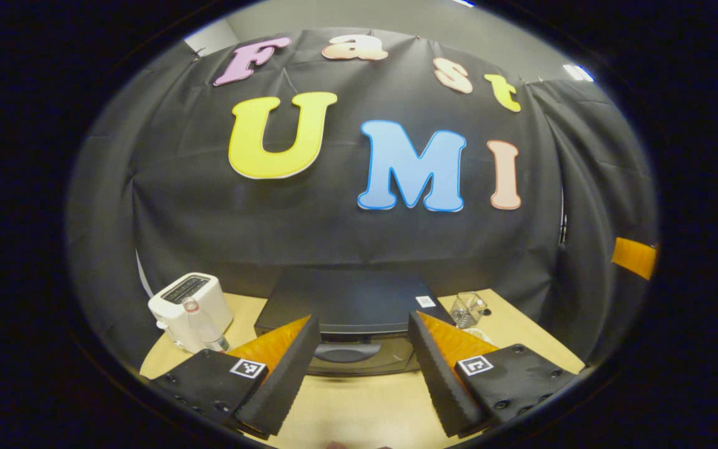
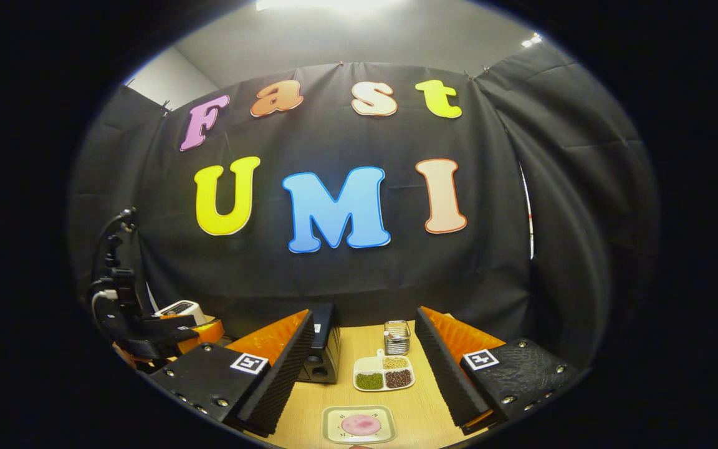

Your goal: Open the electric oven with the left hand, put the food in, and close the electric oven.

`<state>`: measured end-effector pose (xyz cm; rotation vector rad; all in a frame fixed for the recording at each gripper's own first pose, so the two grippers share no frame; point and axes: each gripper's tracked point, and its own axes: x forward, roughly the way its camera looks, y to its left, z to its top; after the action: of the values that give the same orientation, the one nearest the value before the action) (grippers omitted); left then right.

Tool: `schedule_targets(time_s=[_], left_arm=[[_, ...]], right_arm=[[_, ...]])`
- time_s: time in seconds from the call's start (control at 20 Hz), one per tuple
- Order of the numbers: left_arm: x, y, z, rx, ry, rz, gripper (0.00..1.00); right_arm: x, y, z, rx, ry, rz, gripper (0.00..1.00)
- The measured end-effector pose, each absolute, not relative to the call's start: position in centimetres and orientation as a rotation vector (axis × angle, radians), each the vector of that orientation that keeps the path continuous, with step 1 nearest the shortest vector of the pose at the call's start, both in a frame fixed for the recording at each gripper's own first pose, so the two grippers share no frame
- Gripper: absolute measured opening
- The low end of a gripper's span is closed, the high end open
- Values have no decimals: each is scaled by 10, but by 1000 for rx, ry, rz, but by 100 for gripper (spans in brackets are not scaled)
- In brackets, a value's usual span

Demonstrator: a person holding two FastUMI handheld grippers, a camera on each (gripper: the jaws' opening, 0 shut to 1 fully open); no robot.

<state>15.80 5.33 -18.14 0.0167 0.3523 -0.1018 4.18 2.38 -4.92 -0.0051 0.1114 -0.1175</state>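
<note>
Oven, black, boxy (image 1: 349, 312), sits dead ahead of the wide-apart left gripper (image 1: 364, 374), its recessed door handle (image 1: 346, 354) running crosswise between the fingers.

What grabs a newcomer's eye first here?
The black electric oven, door shut, sits centred on the wooden table, framed between the open left gripper fingers. In the right gripper view, a pink food item on a small tray lies just ahead of the open right gripper.

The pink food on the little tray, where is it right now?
In the right gripper view, the pink food lies on its small tray on the table, low centre, just before the divided dish.
</note>
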Motion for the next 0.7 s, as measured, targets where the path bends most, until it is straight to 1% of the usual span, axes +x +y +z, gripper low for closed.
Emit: schedule_targets(time_s=[0.1, 0.15, 0.2, 0.25, 0.3, 0.35, 0.45, 0.55, 0.6, 0.65, 0.7], left_arm=[[178, 55, -208, 38, 404, -100, 99], [186, 57, -223, 47, 432, -99, 96], [194, 57, -236, 47, 460, -100, 96], [202, 59, -247, 49, 481, -100, 96], [209, 60, -257, 52, 497, -98, 99], [214, 62, -265, 50, 516, -91, 99], [222, 66, -283, 45, 551, -79, 96], [228, 71, -295, 49, 578, -63, 96], [234, 70, -293, 63, 554, -68, 99], [235, 69, -295, 60, 564, -72, 95], [233, 70, -296, 66, 570, -62, 99]], right_arm=[[44, 19, -52, -6, 121, -133, 98], [43, 17, -56, -8, 126, -139, 98], [42, 15, -57, -11, 131, -148, 98], [43, 11, -59, -14, 136, -156, 98], [42, 9, -60, -19, 141, -166, 98], [41, 6, -62, -23, 146, -175, 98], [40, 2, -65, -23, 153, -192, 98], [39, -1, -66, -22, 159, -204, 98], [40, -2, -65, -23, 159, -208, 98], [40, -3, -66, -24, 160, -212, 98], [41, -2, -67, -23, 162, -213, 98]])
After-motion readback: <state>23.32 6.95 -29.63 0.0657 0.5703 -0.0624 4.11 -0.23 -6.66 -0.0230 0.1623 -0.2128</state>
